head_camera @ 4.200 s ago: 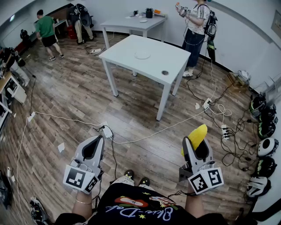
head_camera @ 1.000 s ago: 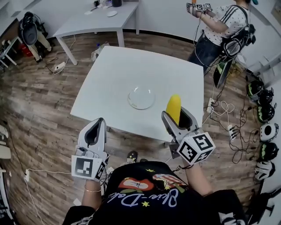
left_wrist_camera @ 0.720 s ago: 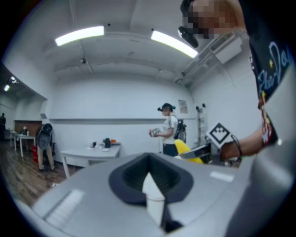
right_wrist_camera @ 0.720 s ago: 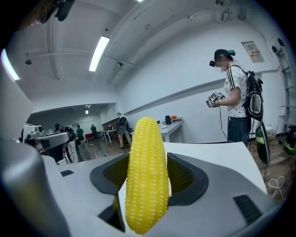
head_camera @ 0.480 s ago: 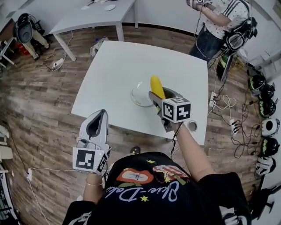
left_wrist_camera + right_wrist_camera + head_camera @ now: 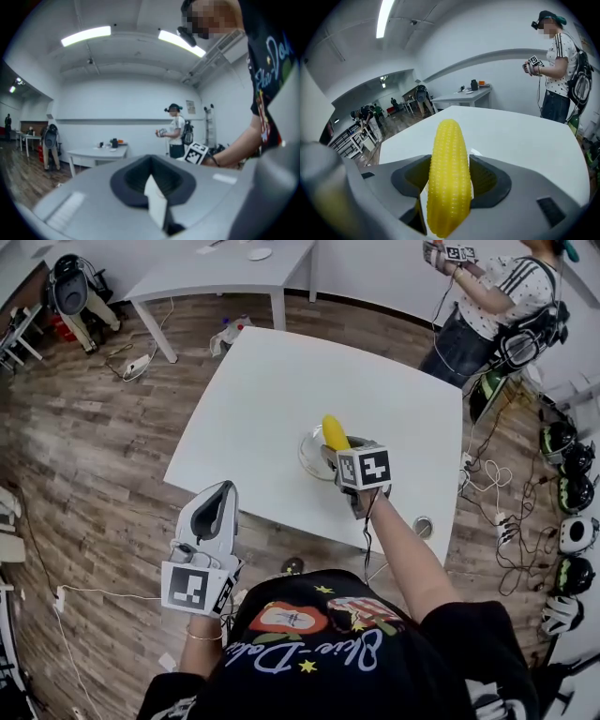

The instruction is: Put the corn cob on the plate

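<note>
Clamping the corn cob, the right claw hovered above the plate, ready to release; the left claw, seemingly closed, idled nearby.

A square white table stands on a wooden plank floor. A clear round plate lies on the tabletop near the front edge, right of centre. A small grey disc lies close to the front right corner.
</note>
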Tool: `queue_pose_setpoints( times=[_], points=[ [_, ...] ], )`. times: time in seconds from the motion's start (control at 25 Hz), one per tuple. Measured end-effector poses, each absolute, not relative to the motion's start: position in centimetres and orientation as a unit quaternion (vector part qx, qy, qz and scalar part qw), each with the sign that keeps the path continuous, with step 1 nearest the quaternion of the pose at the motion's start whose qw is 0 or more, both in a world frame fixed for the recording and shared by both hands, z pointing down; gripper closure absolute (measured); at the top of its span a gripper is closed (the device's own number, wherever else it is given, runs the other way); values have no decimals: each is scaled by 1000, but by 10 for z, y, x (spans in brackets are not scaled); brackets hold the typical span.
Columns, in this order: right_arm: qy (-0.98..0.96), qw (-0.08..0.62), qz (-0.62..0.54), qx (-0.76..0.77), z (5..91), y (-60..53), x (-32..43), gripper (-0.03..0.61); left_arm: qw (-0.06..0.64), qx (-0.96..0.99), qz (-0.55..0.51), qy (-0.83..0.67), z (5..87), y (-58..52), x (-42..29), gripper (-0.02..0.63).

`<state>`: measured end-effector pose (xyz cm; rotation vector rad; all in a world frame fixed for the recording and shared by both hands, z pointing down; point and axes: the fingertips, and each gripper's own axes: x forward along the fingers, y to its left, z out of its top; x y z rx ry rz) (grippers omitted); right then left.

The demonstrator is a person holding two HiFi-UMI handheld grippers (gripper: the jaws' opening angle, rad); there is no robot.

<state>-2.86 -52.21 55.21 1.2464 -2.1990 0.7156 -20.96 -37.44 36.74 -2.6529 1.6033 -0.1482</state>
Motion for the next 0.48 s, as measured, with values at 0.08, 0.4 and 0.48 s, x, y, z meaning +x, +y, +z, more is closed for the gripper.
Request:
queue_pose_setpoints(
  times=[0.08,0.4,0.48],
  points=[
    [-810,272,259,451,559,-529,-34,319,19,-854,-48,517,366,-378,-213,621],
    [-798,322,257,440,580,-544,-48,319,10,-850,-44,524,371,-385,-235,621],
    [-794,332,259,438,587,-547,-49,319,9,-847,-45,529,372,-385,-238,621]
  ],
)
